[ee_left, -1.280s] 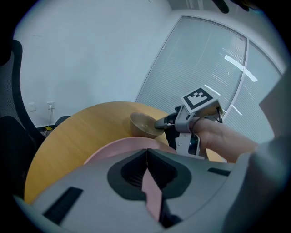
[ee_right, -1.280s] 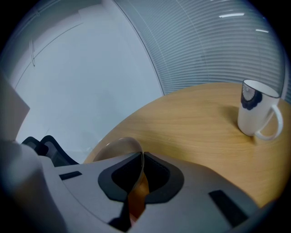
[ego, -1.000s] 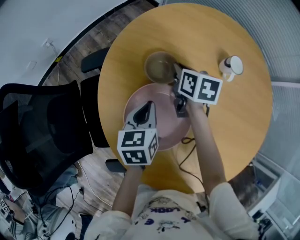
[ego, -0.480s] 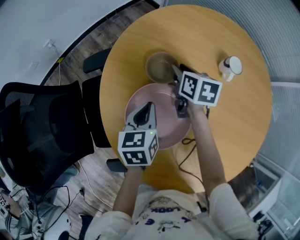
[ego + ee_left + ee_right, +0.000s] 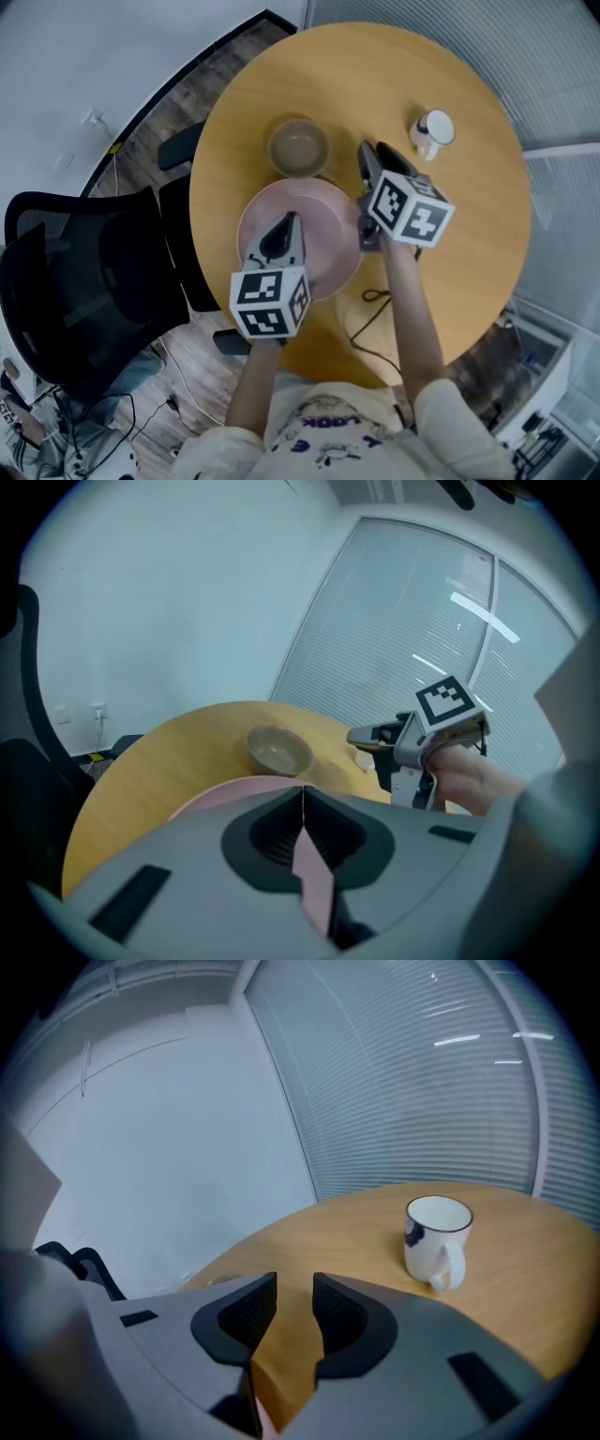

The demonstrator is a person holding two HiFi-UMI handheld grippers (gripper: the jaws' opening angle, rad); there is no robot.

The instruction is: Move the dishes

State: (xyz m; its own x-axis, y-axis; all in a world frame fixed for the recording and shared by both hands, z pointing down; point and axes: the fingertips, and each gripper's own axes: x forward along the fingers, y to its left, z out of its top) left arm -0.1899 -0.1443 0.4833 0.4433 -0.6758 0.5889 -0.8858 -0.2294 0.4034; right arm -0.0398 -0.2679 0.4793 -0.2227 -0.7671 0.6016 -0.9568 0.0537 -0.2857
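Observation:
A pink plate [image 5: 319, 217] lies mid-table, and part of it shows in the left gripper view [image 5: 211, 797]. Just beyond it stands a beige bowl [image 5: 298, 148] [image 5: 278, 750]. A white mug [image 5: 433, 131] [image 5: 436, 1239] stands at the far right. My left gripper [image 5: 288, 223] [image 5: 302, 794] hovers over the plate's near half, tips together, pink showing through the slit behind them. My right gripper [image 5: 367, 157] [image 5: 295, 1290] sits right of the plate and bowl, touching neither. Its jaws stand a little apart with only bare wood between them. It also shows in the left gripper view [image 5: 364, 735].
The round wooden table [image 5: 469, 234] drops off on all sides. A black office chair [image 5: 84, 281] stands at the left, over wood flooring. A thin dark cable [image 5: 373, 298] runs across the table's near part. Window blinds [image 5: 422, 1072] lie beyond the mug.
My right gripper has drawn back to the right, away from the bowl's rim. The left gripper stays over the plate. The head camera has shifted, so the whole scene has slid in view.

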